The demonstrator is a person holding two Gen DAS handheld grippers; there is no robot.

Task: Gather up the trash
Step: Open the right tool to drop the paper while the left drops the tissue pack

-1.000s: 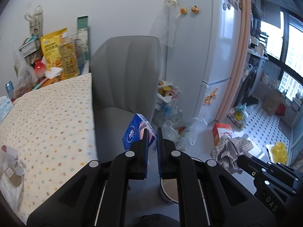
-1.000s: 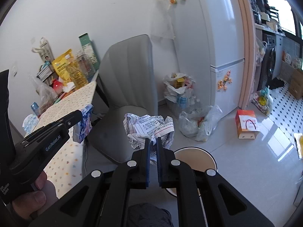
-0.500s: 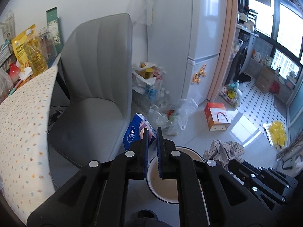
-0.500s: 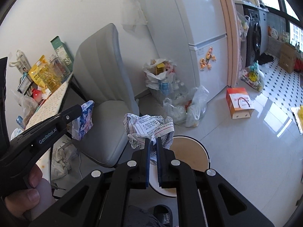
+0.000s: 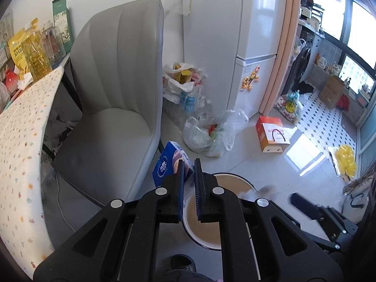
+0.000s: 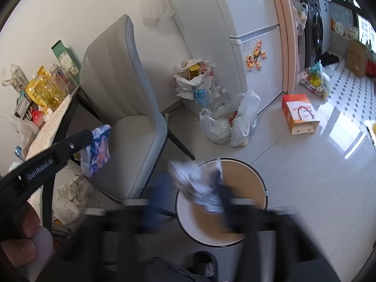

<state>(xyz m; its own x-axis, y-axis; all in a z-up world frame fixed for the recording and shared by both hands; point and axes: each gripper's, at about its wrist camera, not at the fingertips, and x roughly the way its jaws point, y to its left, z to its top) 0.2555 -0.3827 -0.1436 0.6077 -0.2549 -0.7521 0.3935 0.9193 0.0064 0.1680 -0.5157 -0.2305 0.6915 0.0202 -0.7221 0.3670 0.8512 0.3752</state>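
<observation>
So the right tool (image 6: 195, 188) is opening right now, its fingers a dark blur, and the crumpled paper wad (image 6: 199, 185) sits between them right above the near rim of the round bin (image 6: 258, 178), looking like it's coming loose. The left tool (image 5: 188, 181) is clamped narrow on the blue tissue pack (image 5: 168, 164), holding it by one edge just off the bin's left rim, next to the grey chair (image 5: 112, 117). What could go wrong: the wad hangs over the rim rather than the middle, so I'd guess it could catch the edge and tumble onto the floor, or snag on a finger pad as the jaws spread. The tissue pack looks like a thin pinch on a floppy thing, so it might slip out before it's over the bin, since it isn't above the opening yet.
</observation>
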